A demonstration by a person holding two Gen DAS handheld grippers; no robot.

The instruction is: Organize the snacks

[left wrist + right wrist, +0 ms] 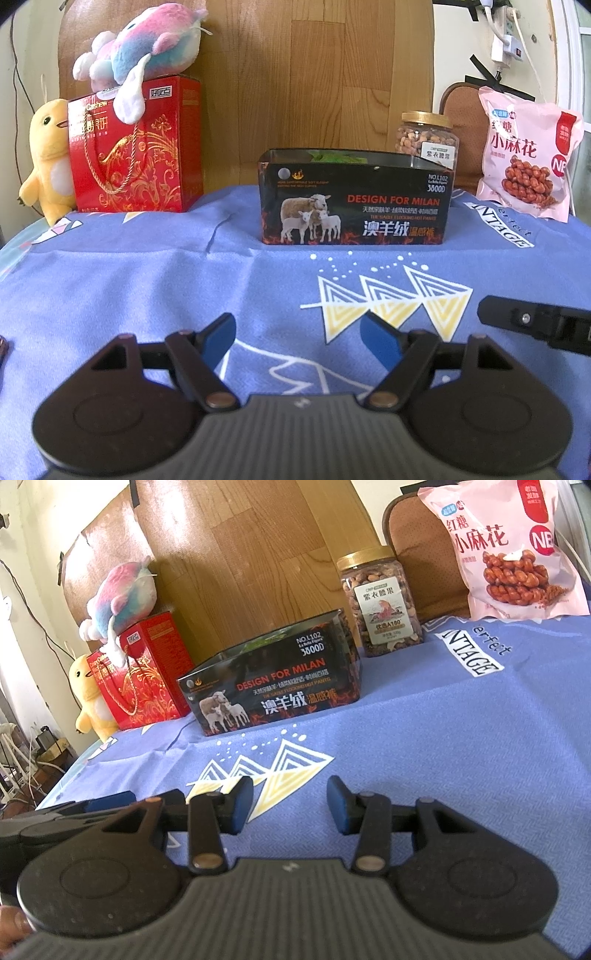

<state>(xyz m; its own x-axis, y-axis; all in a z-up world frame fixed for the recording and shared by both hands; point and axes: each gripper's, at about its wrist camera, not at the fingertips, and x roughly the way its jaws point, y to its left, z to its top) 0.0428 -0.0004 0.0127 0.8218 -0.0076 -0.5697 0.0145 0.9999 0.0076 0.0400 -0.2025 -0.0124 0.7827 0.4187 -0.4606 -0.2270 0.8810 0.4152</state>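
On blue cloth: black box (354, 206) upright, long axis crosswise | both grippers' jaws spread, empty

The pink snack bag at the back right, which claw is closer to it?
Right. The right claw hovers open on the pink snack bag's side of the cloth; the left claw sits further left, facing the black box.

The box with sheep on it (354, 201) stands mid-worktop (147, 280). Behind its right end is the nut jar (428, 138), the snack bag (528, 158) farther right (leaning upright). Well left stands the gift box (136, 147), a plush toy (144, 48) on it.
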